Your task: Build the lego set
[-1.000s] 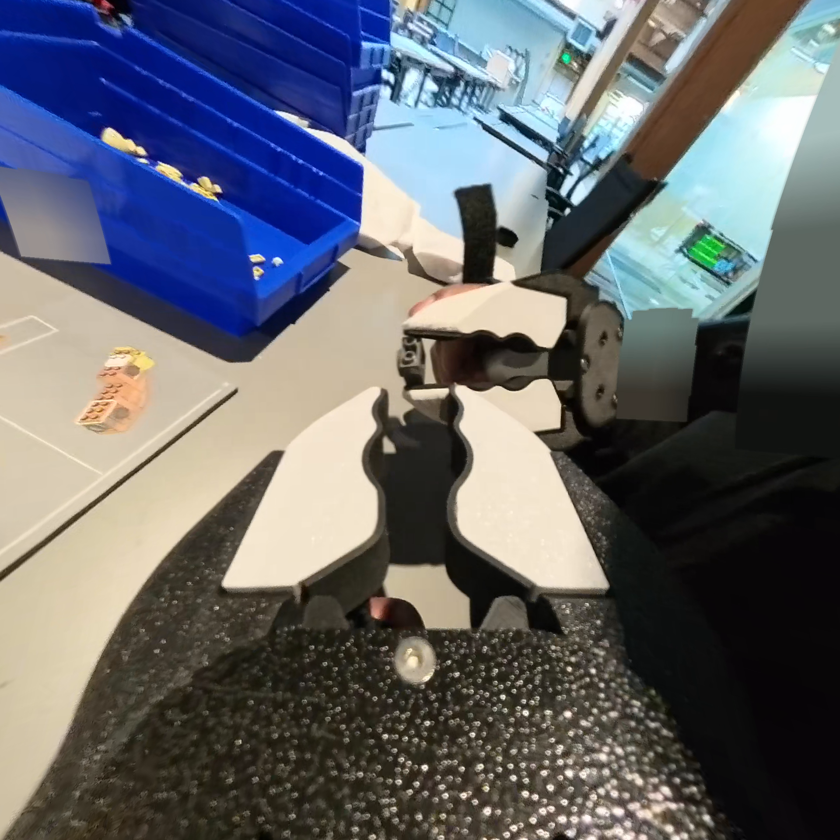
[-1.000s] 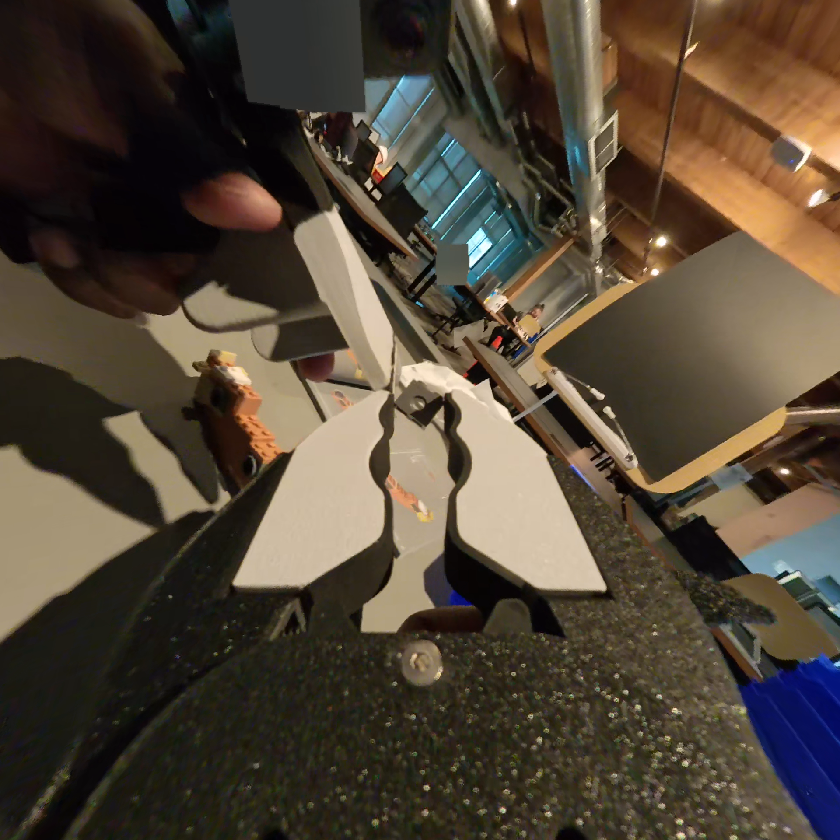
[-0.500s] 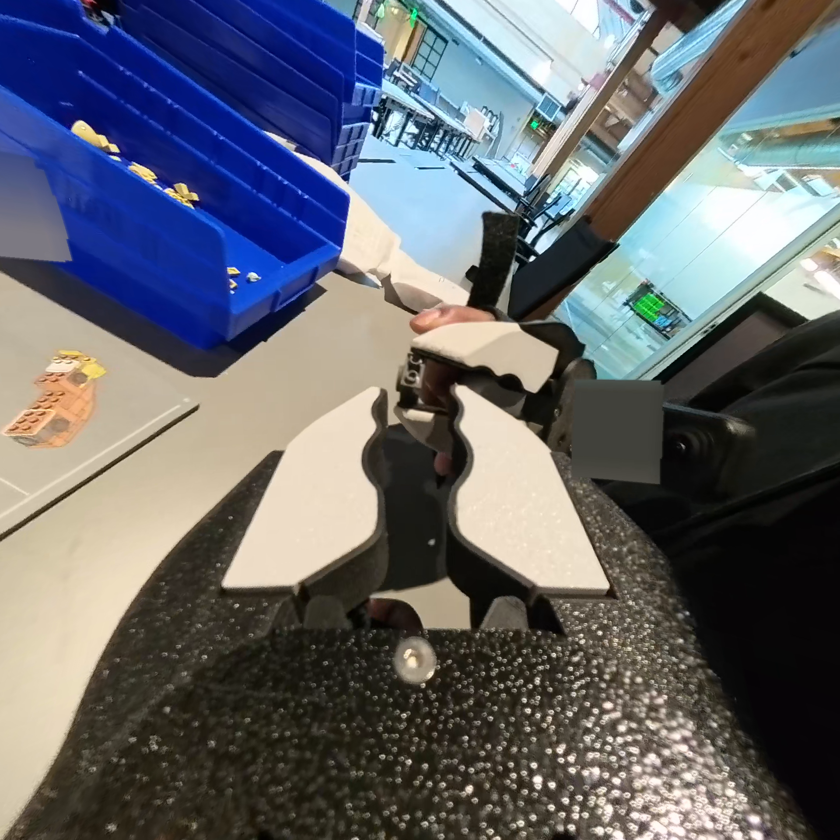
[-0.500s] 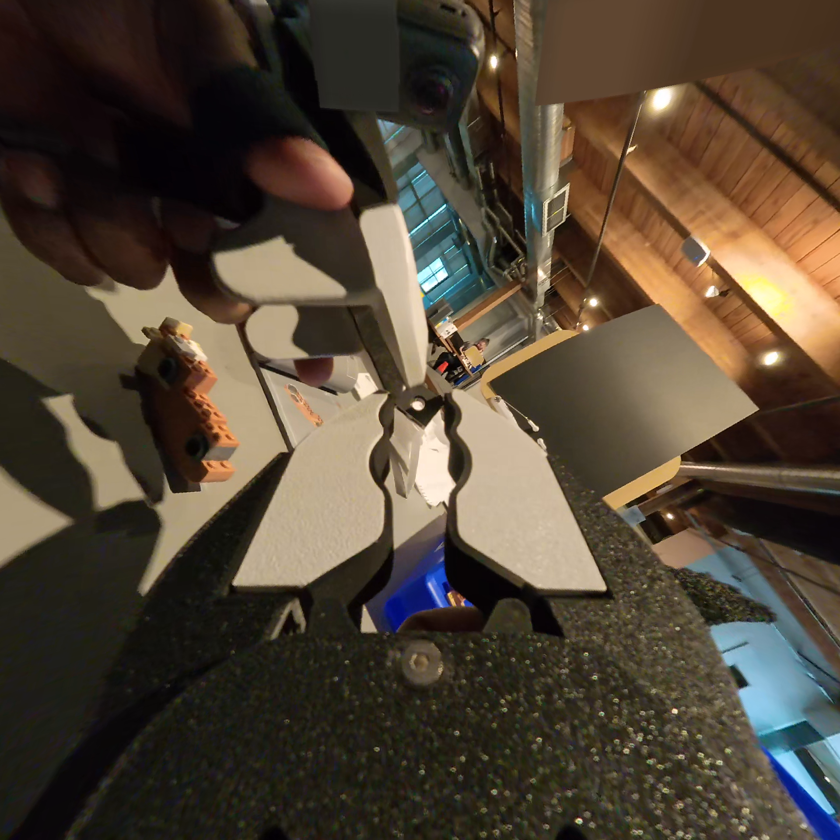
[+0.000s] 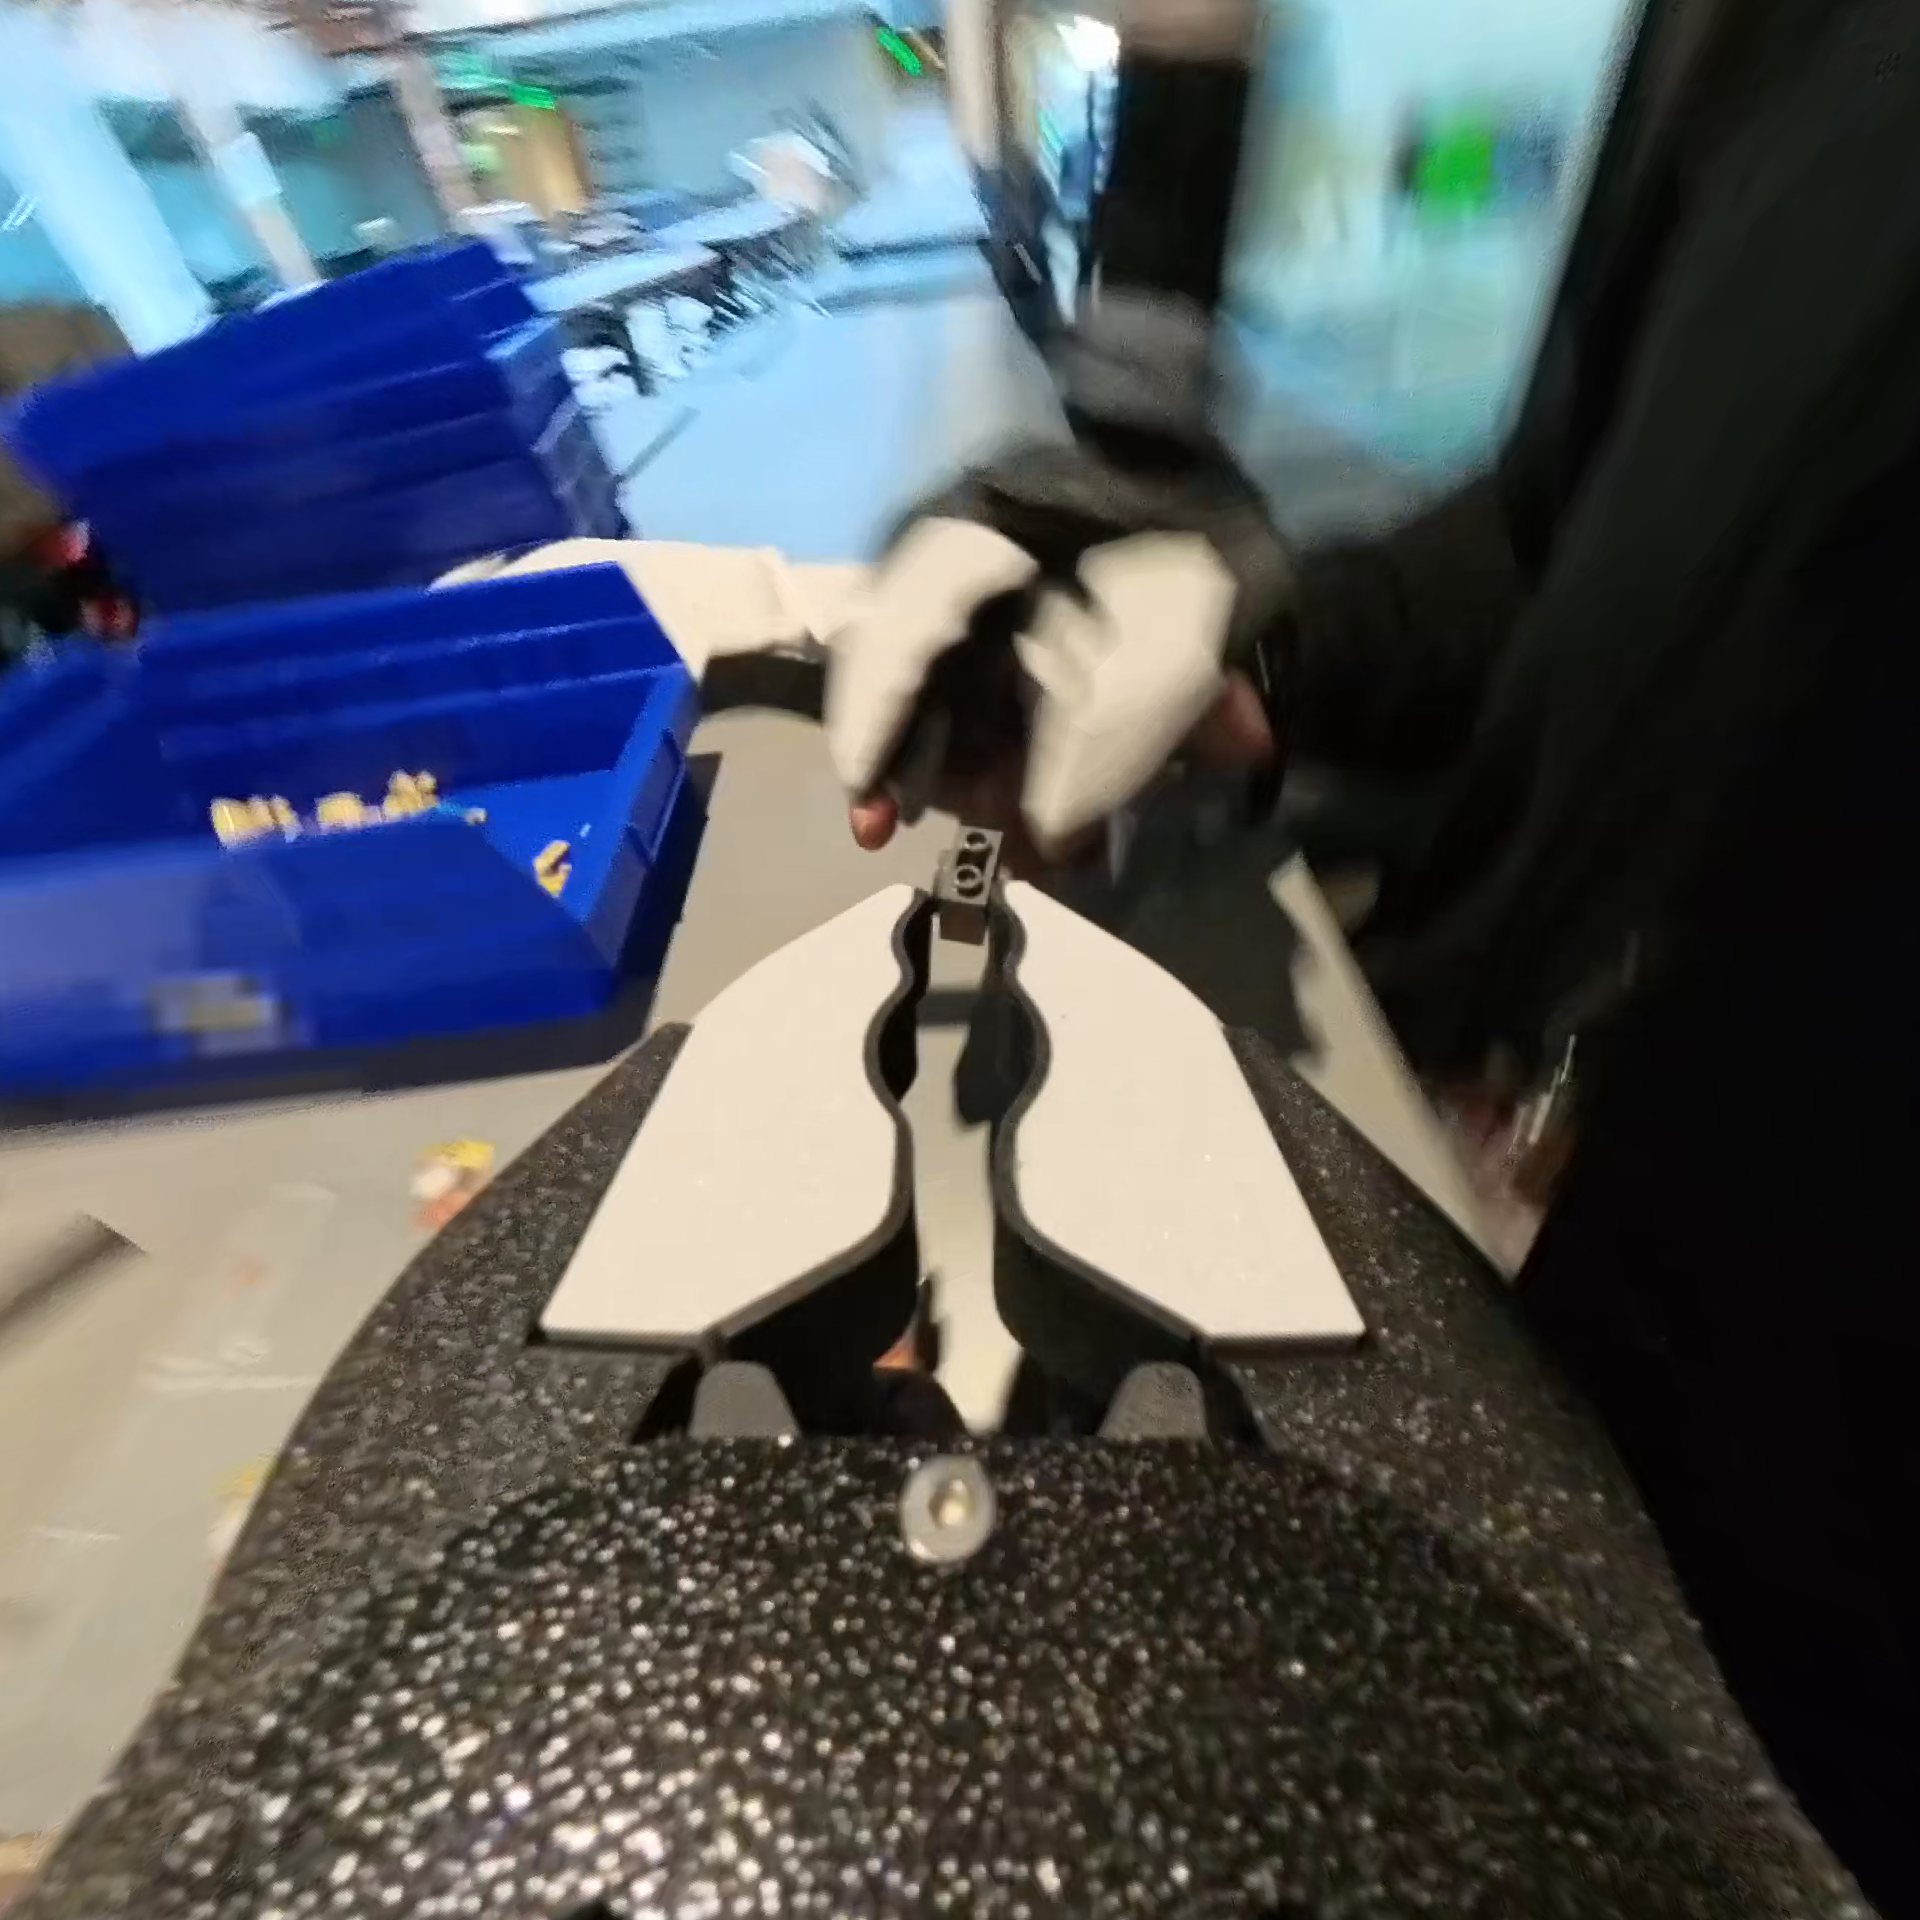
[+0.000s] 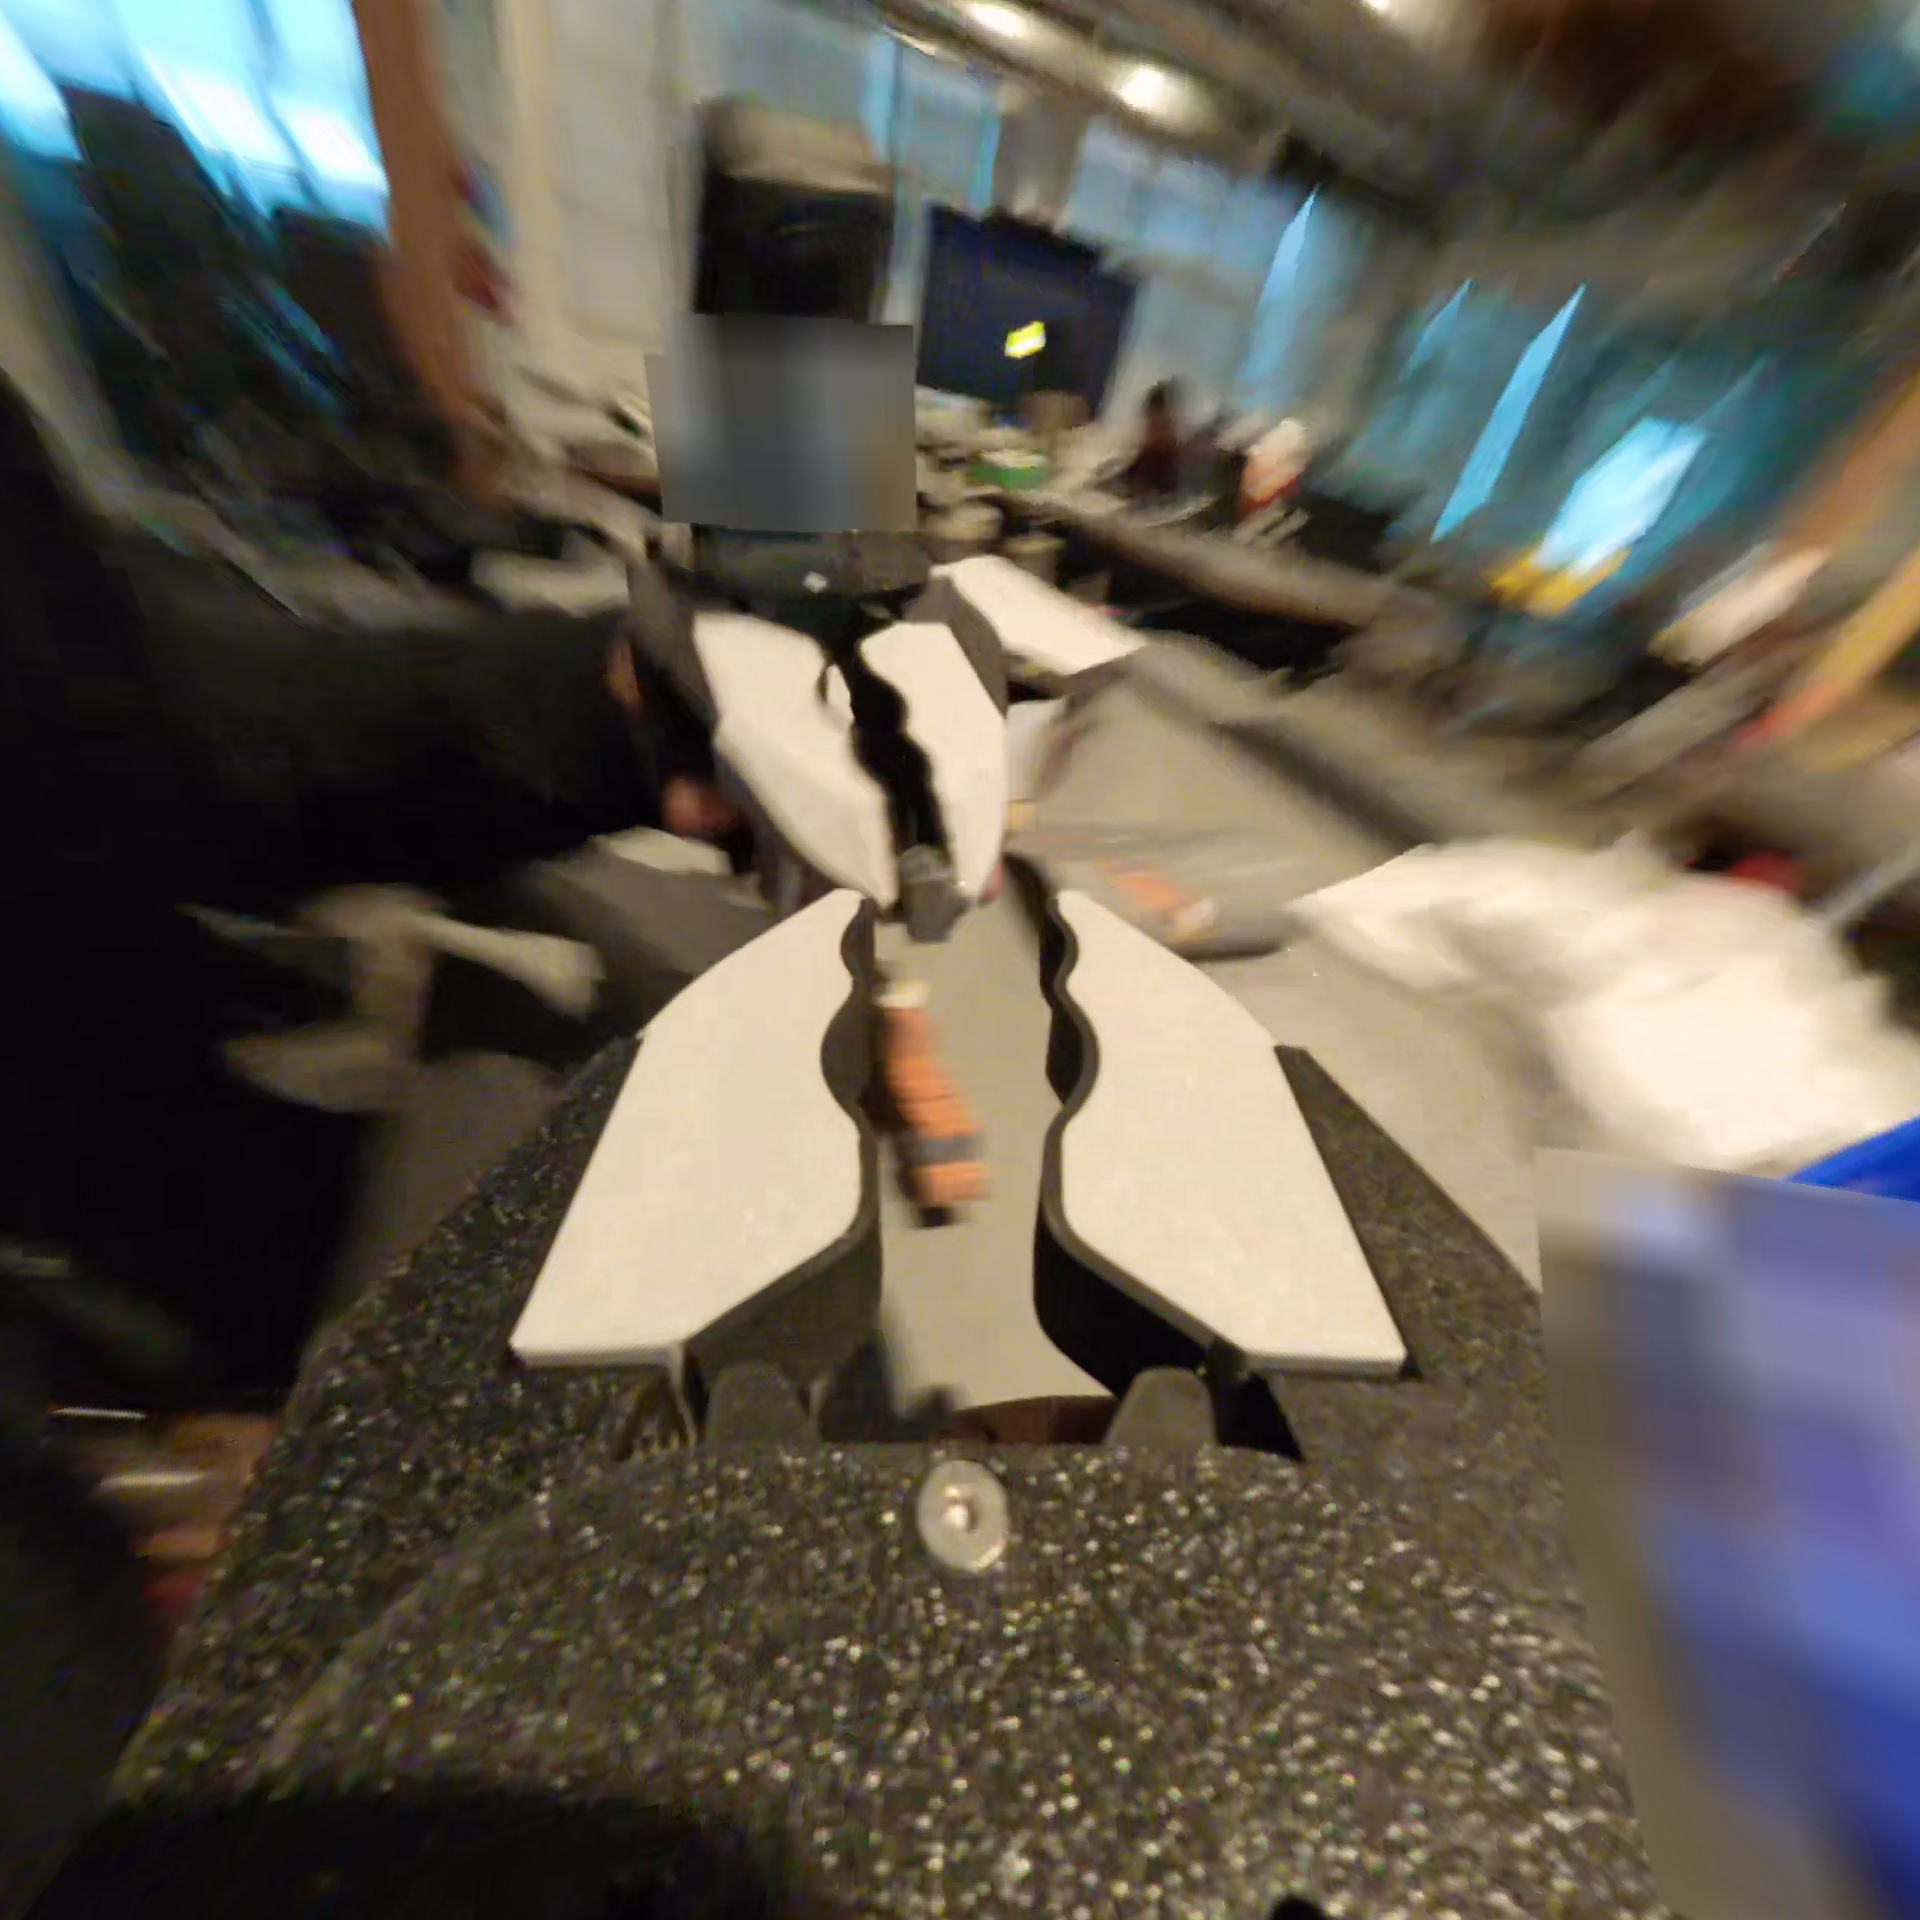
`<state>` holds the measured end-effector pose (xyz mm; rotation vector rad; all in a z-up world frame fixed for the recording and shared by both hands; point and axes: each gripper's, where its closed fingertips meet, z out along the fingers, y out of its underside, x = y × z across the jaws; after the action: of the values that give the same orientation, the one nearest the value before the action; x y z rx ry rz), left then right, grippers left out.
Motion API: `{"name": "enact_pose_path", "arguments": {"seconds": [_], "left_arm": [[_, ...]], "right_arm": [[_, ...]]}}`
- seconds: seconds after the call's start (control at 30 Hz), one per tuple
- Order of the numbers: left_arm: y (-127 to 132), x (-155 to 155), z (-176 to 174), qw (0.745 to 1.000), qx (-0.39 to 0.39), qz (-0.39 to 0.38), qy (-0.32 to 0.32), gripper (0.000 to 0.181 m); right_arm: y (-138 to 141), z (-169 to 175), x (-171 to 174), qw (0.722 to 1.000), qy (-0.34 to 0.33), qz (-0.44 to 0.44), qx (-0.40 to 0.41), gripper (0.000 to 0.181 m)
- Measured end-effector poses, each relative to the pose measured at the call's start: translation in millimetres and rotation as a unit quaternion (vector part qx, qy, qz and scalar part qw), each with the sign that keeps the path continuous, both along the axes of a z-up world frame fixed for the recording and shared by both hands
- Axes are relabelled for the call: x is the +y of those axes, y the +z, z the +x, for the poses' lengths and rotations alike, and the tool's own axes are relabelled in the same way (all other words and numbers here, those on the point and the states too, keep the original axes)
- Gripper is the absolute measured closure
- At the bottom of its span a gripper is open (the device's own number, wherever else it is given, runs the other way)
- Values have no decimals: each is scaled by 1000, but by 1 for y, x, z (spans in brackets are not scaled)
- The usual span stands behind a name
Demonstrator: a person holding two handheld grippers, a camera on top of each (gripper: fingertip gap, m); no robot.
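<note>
Left wrist view first: your blue plastic parts bins (image 5: pixel 343 904) sit at the far left on the grey bench (image 5: pixel 790 821), at least two of them stacked in rows, the nearest holding a scatter of small yellow pieces (image 5: pixel 332 816) too blurred to count. Moving right, your left gripper (image 5: pixel 961 914) has its jaws drawn narrow on one small dark grey Lego brick (image 5: pixel 968 883), pinched at the very tips with its studded end poking out above them. Just beyond it, your right gripper (image 5: pixel 966 821) shows apart from the brick, its jaws spread. That brick is light, rigid and slick-sided, so I judge it could pivot or pop out of so shallow a hold; take it across its flat side walls, deeper between the tips, and leave the studs free. Right wrist view, again left to right: the left gripper (image 6: pixel 925 883) points down at you with the dark brick (image 6: pixel 930 904) at its tips, and your own right gripper (image 6: pixel 961 909) stands wide and holds nothing. Between its fingers, down on the bench, lies one orange-brown partly built Lego model (image 6: pixel 925 1112), stiff but likely to split at its joints if squeezed hard; a crumpled white bag (image 6: pixel 1558 997) lies at the right.
</note>
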<state>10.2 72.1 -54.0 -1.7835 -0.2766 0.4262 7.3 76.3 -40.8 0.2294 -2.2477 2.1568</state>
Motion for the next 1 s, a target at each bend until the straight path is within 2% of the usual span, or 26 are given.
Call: {"name": "enact_pose_path", "arguments": {"seconds": [0.07, 0.13, 0.2, 0.3, 0.53, 0.73, 0.83, 0.87, 0.93, 1.0], "left_arm": [[-8, -3, 6, 995, 53, -69, -39, 171], [-11, -6, 9, 987, 89, -116, -69, 171], [-12, -8, 8, 979, 110, -146, -90, 171], [-14, -12, 6, 969, 123, -181, -112, 171], [-21, -10, 10, 952, 128, -227, -162, 171], [-29, -10, 12, 948, 122, -232, -183, 171], [-31, -14, 4, 959, 121, -215, -139, 170], [-31, -17, -2, 965, 121, -208, -106, 165], [-30, -26, -11, 975, 119, -186, -38, 144], [-20, -31, -20, 982, 125, -133, 44, 138]], "right_arm": [[-5, -6, -2, 989, 32, 47, -133, 159], [-11, -3, -4, 960, 83, 95, -249, 152], [-15, 1, -4, 932, 121, 126, -317, 150], [-21, 8, -6, 911, 150, 162, -348, 148], [-31, 19, -14, 888, 176, 208, -370, 151], [-35, 26, -19, 875, 192, 215, -389, 165], [-38, 19, -22, 873, 167, 203, -411, 166], [-38, 14, -24, 872, 152, 194, -424, 166], [-37, 2, -27, 863, 120, 159, -464, 166], [-33, -13, -29, 839, 85, 107, -526, 166]]}}
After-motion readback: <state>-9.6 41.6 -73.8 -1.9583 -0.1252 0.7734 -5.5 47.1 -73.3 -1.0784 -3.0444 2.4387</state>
